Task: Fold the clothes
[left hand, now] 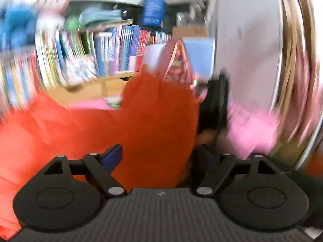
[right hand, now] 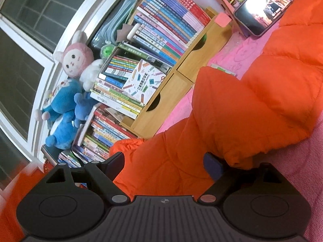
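An orange puffer jacket (right hand: 252,100) lies on a pink bedspread (right hand: 228,58). In the right wrist view my right gripper (right hand: 164,163) has its jaws wide apart, with a fold of the jacket lying between the blue-padded fingers (right hand: 212,164). In the left wrist view, which is badly motion-blurred, the jacket (left hand: 141,125) fills the middle and left. My left gripper (left hand: 159,157) also has its jaws wide apart with jacket fabric between the fingers (left hand: 112,157).
A wooden shelf unit (right hand: 175,92) with many books (right hand: 161,26) stands at the bed's far edge. Plush toys (right hand: 66,92) sit by the window. A phone (right hand: 264,6) leans near the jacket. A dark object (left hand: 216,104) and pink fabric (left hand: 250,129) are right of the left gripper.
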A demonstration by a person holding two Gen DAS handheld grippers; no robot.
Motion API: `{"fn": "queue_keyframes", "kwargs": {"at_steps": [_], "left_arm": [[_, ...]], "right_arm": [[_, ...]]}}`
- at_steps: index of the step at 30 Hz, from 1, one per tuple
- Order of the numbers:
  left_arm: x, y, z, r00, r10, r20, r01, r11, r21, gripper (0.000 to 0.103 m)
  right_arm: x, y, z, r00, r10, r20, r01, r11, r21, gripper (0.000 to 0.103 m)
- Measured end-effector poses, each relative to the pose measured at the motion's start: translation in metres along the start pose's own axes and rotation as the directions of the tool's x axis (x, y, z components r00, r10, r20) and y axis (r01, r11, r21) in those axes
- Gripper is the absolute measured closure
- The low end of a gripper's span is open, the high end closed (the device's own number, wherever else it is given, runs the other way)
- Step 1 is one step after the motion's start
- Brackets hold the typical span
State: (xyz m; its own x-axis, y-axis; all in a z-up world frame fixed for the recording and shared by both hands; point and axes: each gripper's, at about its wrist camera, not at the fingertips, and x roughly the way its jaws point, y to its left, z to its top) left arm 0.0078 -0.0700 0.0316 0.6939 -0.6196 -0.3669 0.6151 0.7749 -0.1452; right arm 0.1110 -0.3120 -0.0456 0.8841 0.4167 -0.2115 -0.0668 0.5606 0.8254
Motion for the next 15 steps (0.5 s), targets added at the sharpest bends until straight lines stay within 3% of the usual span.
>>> {"fn": "queue_keyframes", "kwargs": {"at_steps": [3,6,9,12,14,15], "left_arm": [[0.010,0.005,0.010,0.998,0.036,0.050,-0.032,0.997,-0.066,0.015],[0.020,0.004,0.012,0.993,0.111,0.041,-0.110,0.993,-0.034,0.019],[0.024,0.005,0.006,0.996,0.092,-0.002,-0.092,0.994,-0.050,0.021],[0.021,0.003,0.001,0.996,0.088,0.001,-0.087,0.995,-0.050,0.021],[0.019,0.004,0.003,0.994,0.106,0.024,-0.104,0.993,-0.054,0.030],[0.016,0.006,0.005,0.992,0.118,0.041,-0.115,0.991,-0.063,0.048]], "right_arm": [[0.000,0.002,-0.001,1.000,-0.005,-0.004,0.005,1.000,-0.012,0.015],[0.001,0.003,-0.002,1.000,-0.011,-0.008,0.010,1.000,-0.024,0.015],[0.001,0.005,-0.003,1.000,-0.016,-0.012,0.016,0.999,-0.036,0.015],[0.002,0.006,-0.004,1.000,-0.021,-0.015,0.020,0.999,-0.047,0.014],[0.003,0.007,-0.004,1.000,-0.024,-0.017,0.023,0.998,-0.052,0.014],[0.003,0.007,-0.004,1.000,-0.024,-0.018,0.023,0.998,-0.052,0.014]]}}
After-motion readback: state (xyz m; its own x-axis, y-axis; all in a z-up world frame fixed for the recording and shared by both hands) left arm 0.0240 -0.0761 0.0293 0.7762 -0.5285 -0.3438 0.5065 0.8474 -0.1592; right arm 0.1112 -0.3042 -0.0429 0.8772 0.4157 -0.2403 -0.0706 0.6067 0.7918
